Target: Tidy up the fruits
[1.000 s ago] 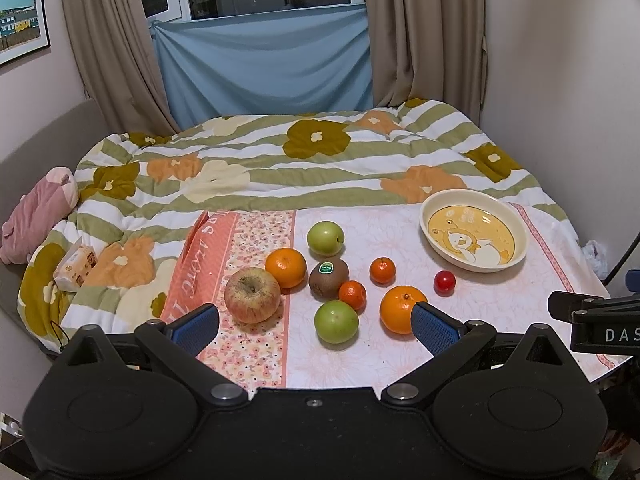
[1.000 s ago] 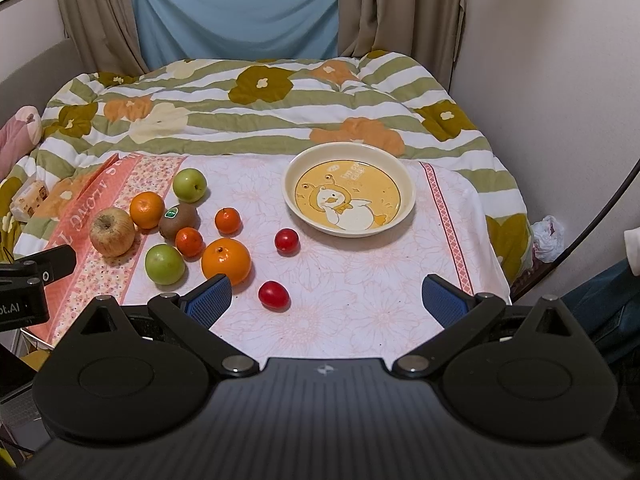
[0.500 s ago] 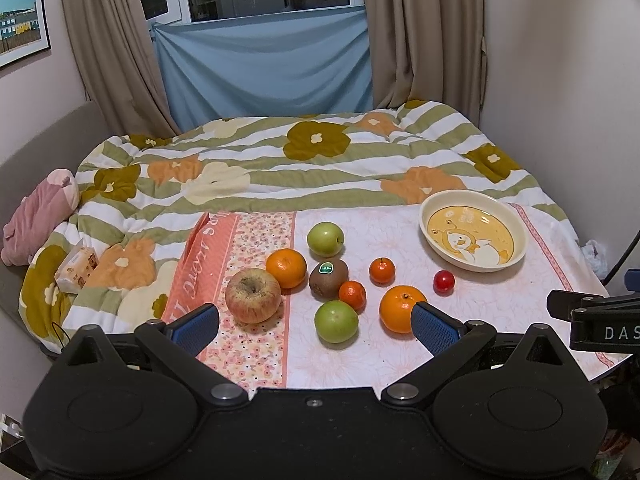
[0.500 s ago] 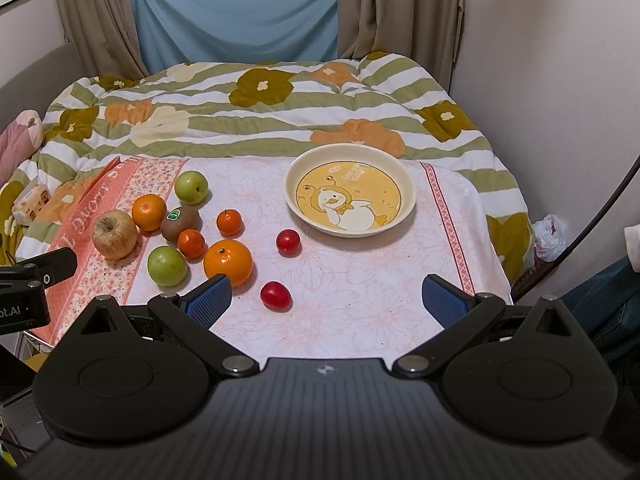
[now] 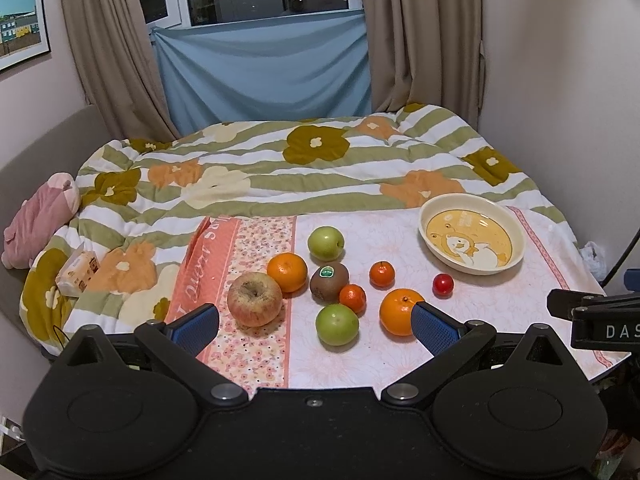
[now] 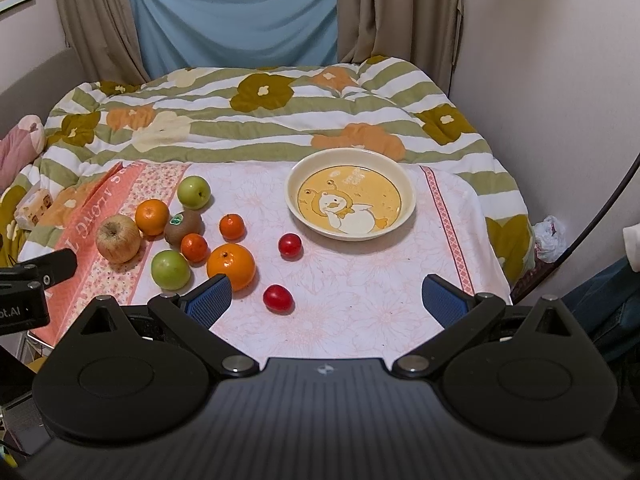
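Observation:
Several fruits lie on a pink floral cloth [image 6: 360, 300]: a russet apple [image 5: 254, 298], green apples [image 5: 337, 324] [image 5: 325, 243], oranges [image 5: 287, 272] [image 5: 398, 311], a kiwi [image 5: 329, 281], small tangerines [image 5: 381, 274] and two red tomatoes [image 6: 277, 298] [image 6: 289, 245]. An empty cream plate [image 6: 408, 196] with a yellow duck picture sits at the back right. My left gripper [image 5: 315, 322] hangs open near the front edge, in front of the fruit cluster. My right gripper [image 6: 326, 300] is open too, just behind the nearer tomato, holding nothing.
The cloth covers a small table against a bed with a striped flowered quilt [image 5: 280, 168]. A pink plush toy [image 5: 36, 216] and a tissue pack [image 5: 78, 272] lie at the left. A wall runs along the right, and curtains hang behind the bed.
Both grippers have crept slightly forward toward the table. No fruit has moved.

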Demonstrator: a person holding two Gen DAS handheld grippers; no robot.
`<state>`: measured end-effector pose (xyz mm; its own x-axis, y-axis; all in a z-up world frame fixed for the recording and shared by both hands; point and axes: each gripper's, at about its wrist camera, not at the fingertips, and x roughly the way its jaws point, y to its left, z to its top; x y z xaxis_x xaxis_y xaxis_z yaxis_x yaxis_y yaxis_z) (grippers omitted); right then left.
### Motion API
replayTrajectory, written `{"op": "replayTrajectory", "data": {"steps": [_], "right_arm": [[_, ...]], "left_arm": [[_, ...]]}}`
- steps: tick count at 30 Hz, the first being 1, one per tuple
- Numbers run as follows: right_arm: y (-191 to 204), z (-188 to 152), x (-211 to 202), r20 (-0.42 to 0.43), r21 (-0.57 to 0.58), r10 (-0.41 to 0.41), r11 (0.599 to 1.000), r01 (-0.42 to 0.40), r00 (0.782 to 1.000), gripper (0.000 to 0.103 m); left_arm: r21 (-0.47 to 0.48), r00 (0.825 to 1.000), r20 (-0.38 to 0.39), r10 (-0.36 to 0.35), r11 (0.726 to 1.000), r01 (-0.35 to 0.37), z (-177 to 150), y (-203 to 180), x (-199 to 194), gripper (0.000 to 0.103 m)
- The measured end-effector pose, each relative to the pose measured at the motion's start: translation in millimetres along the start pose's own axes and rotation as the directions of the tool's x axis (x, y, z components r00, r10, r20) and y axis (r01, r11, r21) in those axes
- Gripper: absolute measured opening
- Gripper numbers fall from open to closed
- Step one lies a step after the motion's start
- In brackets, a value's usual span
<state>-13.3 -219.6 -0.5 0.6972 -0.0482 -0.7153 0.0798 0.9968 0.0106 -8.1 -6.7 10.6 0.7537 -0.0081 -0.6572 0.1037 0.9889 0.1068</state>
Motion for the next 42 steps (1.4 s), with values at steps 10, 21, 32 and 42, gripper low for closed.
{"op": "replayTrajectory", "data": {"steps": [10, 21, 32, 42], "right_arm": [[14.1, 6.1, 6.5, -0.013, 0.023, 0.049, 0.999, -0.048, 0.999, 0.103], [42.0, -0.4, 64.1, -0.021, -0.045, 0.071, 0.996, -0.071, 0.997, 0.103], [63.9, -6.2, 136.0, -0.037, -0.094, 0.13, 0.987, -0.133, 0.991, 0.103], [70.2, -12.4, 184.6, -0.087, -0.093, 0.146, 0.984, -0.154, 0.985, 0.103]], "left_arm": [[0.059, 1.0, -0.004, -0.02, 0.998, 0.02, 2.6, 19.5, 13.9, 0.103], [0.215, 0.991, -0.019, -0.134, 0.967, 0.135, -17.2, 31.5, 75.7, 0.103], [0.312, 0.969, -0.087, -0.23, 0.918, 0.246, -36.0, 20.6, 153.5, 0.094], [0.341, 0.954, -0.147, -0.262, 0.892, 0.298, -42.4, 8.8, 198.6, 0.08]]}}
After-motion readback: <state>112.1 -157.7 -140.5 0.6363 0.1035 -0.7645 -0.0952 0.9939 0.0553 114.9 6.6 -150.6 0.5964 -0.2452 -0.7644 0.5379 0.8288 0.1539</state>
